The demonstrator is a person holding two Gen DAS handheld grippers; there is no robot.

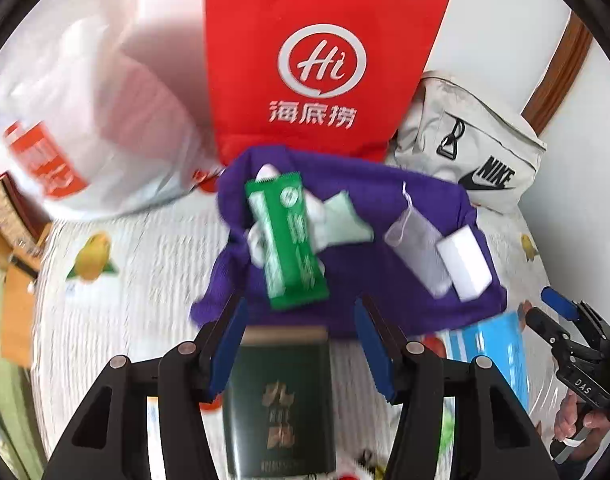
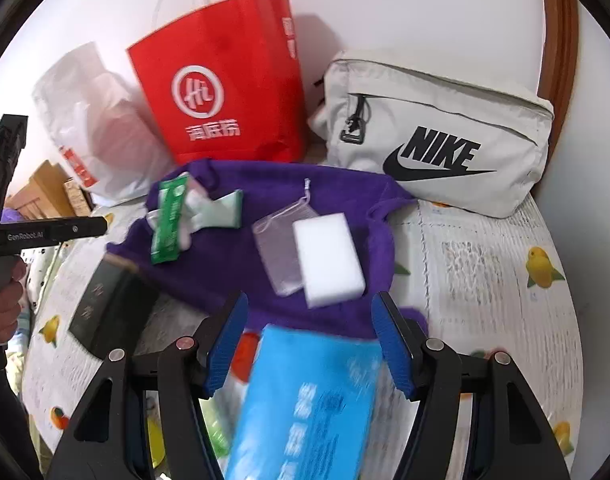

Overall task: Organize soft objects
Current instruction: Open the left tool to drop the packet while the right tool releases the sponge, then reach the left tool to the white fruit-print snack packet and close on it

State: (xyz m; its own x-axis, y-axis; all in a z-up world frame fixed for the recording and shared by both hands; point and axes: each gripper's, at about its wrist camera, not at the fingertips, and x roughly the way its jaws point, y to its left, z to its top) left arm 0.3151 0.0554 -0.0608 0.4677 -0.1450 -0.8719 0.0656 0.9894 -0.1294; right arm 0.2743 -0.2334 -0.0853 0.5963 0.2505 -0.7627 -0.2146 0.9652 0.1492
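My left gripper point(image 1: 299, 320) has its jaws released, standing apart over a dark green box point(image 1: 281, 400) that lies on the bed's white quilt point(image 1: 145, 280); the blue pads flank the box's far end with a gap on each side, and I cannot see them pressing it. My right gripper point(image 2: 311, 320) is likewise released, its pads set wide on either side of a light blue pack point(image 2: 305, 404) without touching it.

Ahead of both lies a purple cloth point(image 2: 225, 268) spread on the quilt, carrying the soft things. A green sachet point(image 1: 287, 244) rests on its left part, lying across a pale mint packet point(image 1: 345, 228) and some white pieces beneath. Toward the right a translucent mesh pouch point(image 2: 273, 248) lies touching a white sponge block point(image 2: 329, 260), the block overlapping the pouch's edge.

Behind the cloth, against the wall, stand a red paper bag point(image 2: 221, 80), a white plastic bag point(image 2: 93, 128) to its left, and a pale grey pouch bag point(image 2: 437, 136) to its right.

The left wrist view is blurred.
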